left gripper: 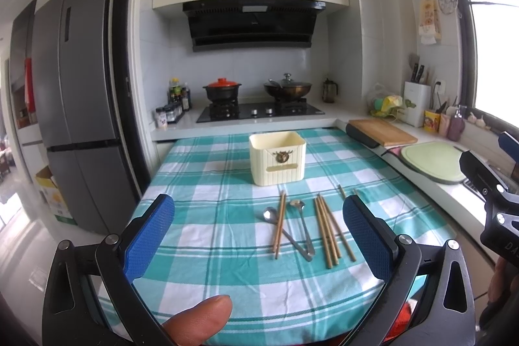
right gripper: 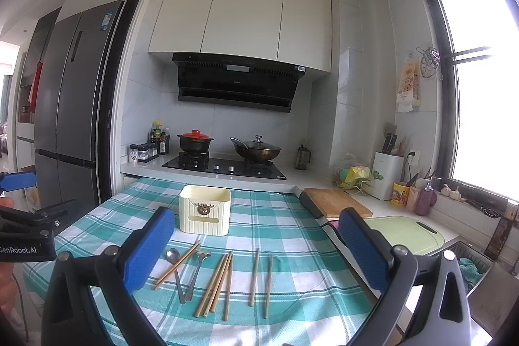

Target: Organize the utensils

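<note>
Left wrist view: both tongs, left point(left gripper: 258, 235) and right point(right gripper: 256, 248), gape empty above the table point(left gripper: 201, 184); I must next grip chopsticks point(left gripper: 327, 229) for the holder point(left gripper: 278, 162).

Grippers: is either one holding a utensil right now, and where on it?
Nothing held. The left gripper and right gripper are both open and empty; chopsticks and spoons lie on the tablecloth.

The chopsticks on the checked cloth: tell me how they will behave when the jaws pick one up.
The chopsticks look thin, stiff and light, so one should lift without bending. Lying flat on the cloth, there is little height to pinch. The middle ones lie bunched and touching, so neighbours will probably shift or roll.
</note>
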Motion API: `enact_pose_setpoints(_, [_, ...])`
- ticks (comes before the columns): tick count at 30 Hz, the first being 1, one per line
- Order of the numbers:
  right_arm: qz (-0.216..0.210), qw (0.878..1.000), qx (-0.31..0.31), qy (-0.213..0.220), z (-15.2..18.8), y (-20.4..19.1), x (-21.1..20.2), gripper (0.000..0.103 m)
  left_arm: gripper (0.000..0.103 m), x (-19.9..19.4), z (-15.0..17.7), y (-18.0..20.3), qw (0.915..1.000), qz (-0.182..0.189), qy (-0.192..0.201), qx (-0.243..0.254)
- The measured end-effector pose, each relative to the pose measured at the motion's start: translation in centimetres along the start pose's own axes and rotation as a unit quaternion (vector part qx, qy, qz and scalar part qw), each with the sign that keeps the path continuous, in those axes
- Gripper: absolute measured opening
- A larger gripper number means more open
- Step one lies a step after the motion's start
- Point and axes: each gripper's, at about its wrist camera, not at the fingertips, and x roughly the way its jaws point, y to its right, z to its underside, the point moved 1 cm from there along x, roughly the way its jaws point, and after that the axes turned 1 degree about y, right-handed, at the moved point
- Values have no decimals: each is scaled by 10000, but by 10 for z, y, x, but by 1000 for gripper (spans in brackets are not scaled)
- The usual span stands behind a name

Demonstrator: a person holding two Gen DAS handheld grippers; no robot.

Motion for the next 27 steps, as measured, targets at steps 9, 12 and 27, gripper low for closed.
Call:
enact_pose_setpoints(9, [7,10000,33,-57,1,3,6,103,103,3,-3,2,10000,-22,-55,27])
enact_pose_setpoints(12, [6,10000,39,-78,2,4,8,103,103,4,-4,3,10000,-40,-64,39])
enact_pose_setpoints(27, [2,9998,44,-185,5,6,24,103,103,14,-11,5,9995,-224,-150,143])
